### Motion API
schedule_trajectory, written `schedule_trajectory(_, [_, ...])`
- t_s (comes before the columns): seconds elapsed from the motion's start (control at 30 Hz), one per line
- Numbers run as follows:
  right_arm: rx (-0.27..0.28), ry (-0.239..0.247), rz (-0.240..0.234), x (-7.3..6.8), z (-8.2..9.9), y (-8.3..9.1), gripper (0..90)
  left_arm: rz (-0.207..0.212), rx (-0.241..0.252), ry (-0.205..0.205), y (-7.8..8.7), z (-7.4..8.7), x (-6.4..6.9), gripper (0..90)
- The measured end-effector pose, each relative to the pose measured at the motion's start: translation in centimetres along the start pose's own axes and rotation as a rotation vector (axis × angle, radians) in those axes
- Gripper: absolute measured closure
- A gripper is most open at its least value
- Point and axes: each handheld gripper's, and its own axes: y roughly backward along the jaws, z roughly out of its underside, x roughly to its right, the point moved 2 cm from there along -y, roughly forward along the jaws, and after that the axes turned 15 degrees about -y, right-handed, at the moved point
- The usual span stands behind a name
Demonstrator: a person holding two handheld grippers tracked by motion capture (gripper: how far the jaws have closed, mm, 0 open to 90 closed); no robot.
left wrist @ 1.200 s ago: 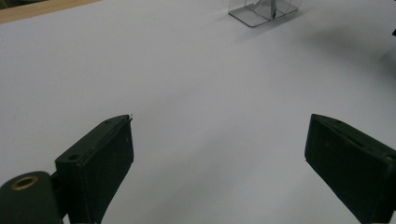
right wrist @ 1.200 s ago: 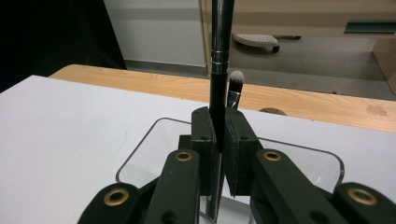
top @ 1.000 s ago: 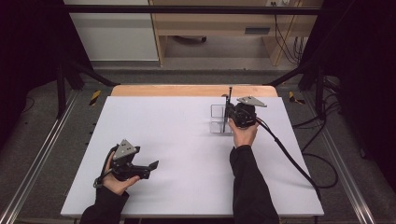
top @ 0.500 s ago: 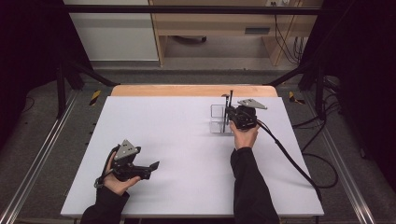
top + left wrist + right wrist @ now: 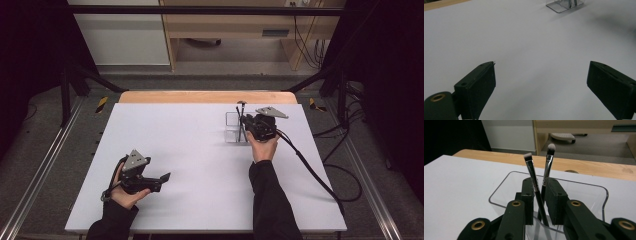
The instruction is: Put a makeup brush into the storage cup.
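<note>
- The two brushes (image 5: pixel 533 178) stand nearly upright in the clear holder (image 5: pixel 584 188), bristles up, long axes leaning slightly apart.
- The holder sits toward the far right of the worktop (image 5: pixel 190 145).
- My right tool (image 5: pixel 539 202) has just been easing apart; the nearer brush's handle runs between its jaws, no longer pinched.
- My left tool (image 5: pixel 541 82) gapes wide over bare worktop, well apart from the holder.

In your right gripper view, the lower handles of the two brushes (image 5: pixel 534 182) vanish behind the jaws, so you cannot tell whether the pads press either. The clear holder (image 5: pixel 574 192) runs off the bottom edge. In your left gripper view, the holder (image 5: pixel 564 5) is cut by the top edge.
</note>
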Motion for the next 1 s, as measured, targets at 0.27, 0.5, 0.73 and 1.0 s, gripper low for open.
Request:
schedule_trajectory(0.27, [0.007,0.006,-0.071,-0.5,0.6,1.9,60.4,-0.007,0.014,0.004,0.2,0.0,-0.1,7.5])
schedule_trajectory(0.5, [-0.015,0.037,-0.124,-0.8,1.5,3.7,45.4,-0.014,0.024,0.007,0.3,0.0,-0.2,7.4])
schedule_trajectory(0.73, [-0.028,0.045,-0.165,-1.1,2.5,5.7,32.1,-0.014,0.031,0.012,0.4,0.0,-0.2,7.2])
schedule_trajectory(1.0, [-0.038,0.077,-0.203,-1.6,3.4,7.2,19.2,-0.014,0.039,0.023,0.6,0.1,-0.4,6.8])
